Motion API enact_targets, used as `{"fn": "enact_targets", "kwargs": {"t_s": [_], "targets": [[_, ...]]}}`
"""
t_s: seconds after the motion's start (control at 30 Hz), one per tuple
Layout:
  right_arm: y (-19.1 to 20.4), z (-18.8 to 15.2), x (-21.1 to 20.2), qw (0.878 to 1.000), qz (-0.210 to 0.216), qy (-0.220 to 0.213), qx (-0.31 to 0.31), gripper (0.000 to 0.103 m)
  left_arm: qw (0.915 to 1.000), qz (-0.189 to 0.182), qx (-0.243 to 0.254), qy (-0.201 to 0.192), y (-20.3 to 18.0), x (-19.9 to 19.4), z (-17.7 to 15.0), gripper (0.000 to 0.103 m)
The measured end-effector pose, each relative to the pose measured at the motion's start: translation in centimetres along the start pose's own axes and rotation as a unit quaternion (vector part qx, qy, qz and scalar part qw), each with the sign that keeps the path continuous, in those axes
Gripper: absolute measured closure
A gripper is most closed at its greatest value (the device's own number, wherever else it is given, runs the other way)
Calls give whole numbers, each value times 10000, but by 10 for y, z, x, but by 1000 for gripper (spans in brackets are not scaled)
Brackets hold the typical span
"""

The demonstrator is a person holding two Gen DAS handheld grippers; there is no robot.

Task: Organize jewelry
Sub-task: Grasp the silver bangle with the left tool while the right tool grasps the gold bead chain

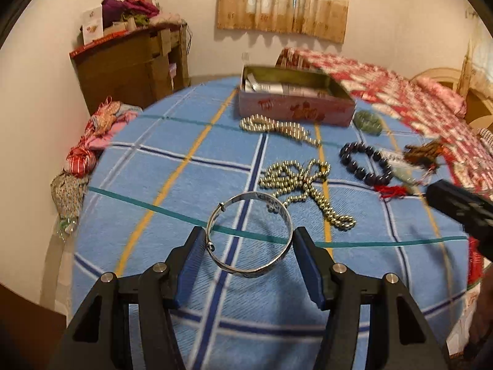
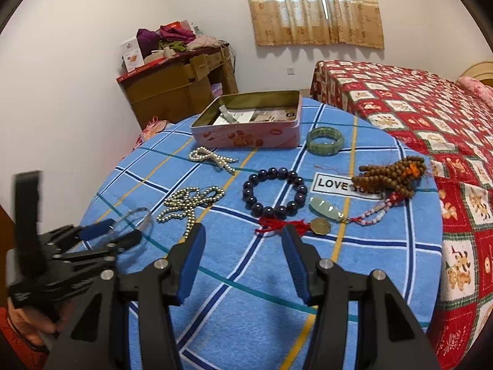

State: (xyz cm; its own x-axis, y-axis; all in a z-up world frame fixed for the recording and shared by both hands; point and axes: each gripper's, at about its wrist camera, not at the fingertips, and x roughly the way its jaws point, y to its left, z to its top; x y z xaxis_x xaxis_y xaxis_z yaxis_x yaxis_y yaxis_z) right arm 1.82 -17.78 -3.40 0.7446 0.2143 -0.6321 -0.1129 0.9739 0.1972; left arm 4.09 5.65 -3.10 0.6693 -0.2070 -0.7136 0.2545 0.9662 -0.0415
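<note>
My left gripper [image 1: 249, 240] straddles the silver bangle [image 1: 249, 234] lying flat on the near blue cloth [image 1: 154, 185], pads at its left and right rim, seemingly touching but not clearly clamped; my right gripper [image 2: 243, 240] hangs released, farther right.

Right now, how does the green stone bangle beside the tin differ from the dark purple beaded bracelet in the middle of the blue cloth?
The green stone bangle is pale, translucent green and made of broad flat segments; the dark purple beaded bracelet is nearly black, a string of round glossy beads. The bangle forms the smaller ring and lies next to the pink tin; the bracelet is a wider loop, nearer the right gripper. Both lie flat on the blue checked cloth, untouched.
</note>
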Motion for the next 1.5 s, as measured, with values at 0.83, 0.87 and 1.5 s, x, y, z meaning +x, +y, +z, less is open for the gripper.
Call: {"fn": "enact_targets", "kwargs": {"t_s": [0.83,0.87,1.5], "targets": [[67,29,124,9869,270,1080,-1166,90,9973,-212,-702,16,58,28,8,56],[66,28,124,9869,278,1100,-1149,90,9963,-242,-821,44,61,31,6,56],[36,57,27,9930,1184,9,-43,90,9978,-225,422,469,4,25,12,43]]}}
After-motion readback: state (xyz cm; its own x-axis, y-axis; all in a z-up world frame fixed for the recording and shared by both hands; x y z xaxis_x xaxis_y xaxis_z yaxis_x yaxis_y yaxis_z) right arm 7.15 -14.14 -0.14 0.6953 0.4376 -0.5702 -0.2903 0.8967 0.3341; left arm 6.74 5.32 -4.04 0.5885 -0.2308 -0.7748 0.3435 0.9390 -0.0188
